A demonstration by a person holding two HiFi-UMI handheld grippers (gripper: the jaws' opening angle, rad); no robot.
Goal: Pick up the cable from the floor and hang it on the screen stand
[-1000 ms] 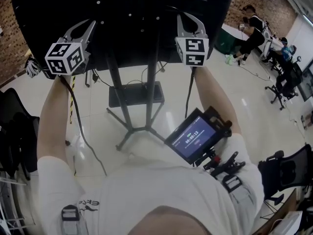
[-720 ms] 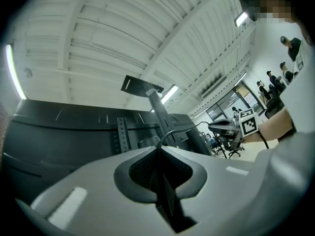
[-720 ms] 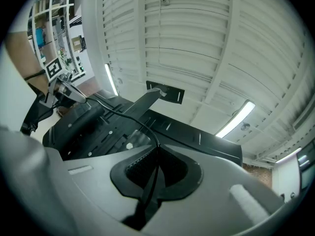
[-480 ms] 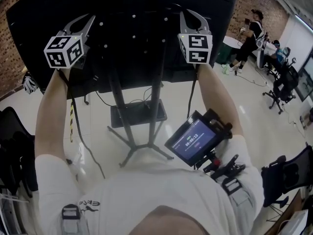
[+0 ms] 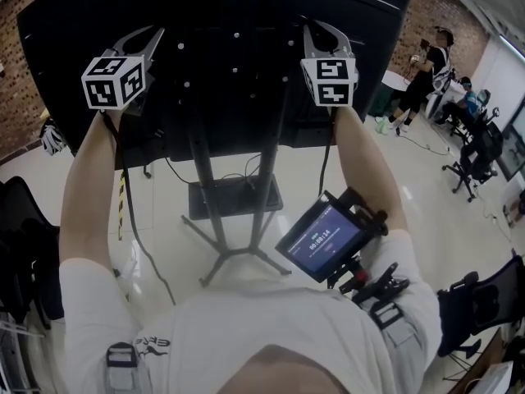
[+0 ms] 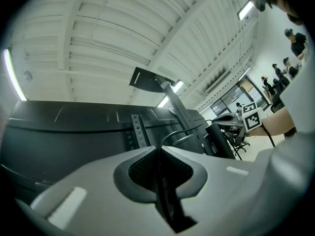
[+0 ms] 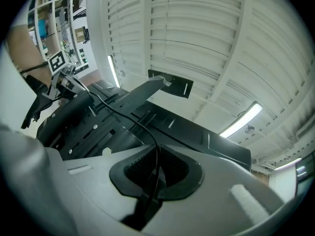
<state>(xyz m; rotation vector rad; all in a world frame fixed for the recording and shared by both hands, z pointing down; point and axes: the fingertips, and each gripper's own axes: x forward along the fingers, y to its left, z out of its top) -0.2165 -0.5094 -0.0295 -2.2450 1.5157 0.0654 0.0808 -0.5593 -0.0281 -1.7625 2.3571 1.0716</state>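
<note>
The black screen [image 5: 230, 64] stands on its stand [image 5: 201, 171], its back towards me. Both grippers are raised against that back, near its top. My left gripper [image 5: 152, 33] is shut on the thin black cable [image 5: 135, 212], which hangs down past my left arm; its jaws have just been opening slightly, with the cable still between the pads. The right gripper [image 5: 316, 27] is shut on the same cable [image 5: 324, 150]. In the left gripper view the cable [image 6: 172, 137] rises from the gripper [image 6: 158, 154] towards the screen [image 6: 74, 132]. In the right gripper view the cable [image 7: 125, 117] runs from the gripper [image 7: 156, 166] across the screen's back [image 7: 187, 129].
The stand's base [image 5: 234, 197] rests on the glossy floor below my arms. A small display [image 5: 321, 238] is mounted at my chest. People [image 5: 426, 64] and office chairs [image 5: 484, 134] are at the far right. A black chair [image 5: 25, 236] stands at the left.
Both grippers have risen with the cable, higher up the back of the screen, and the screen now fills more of the head view.
</note>
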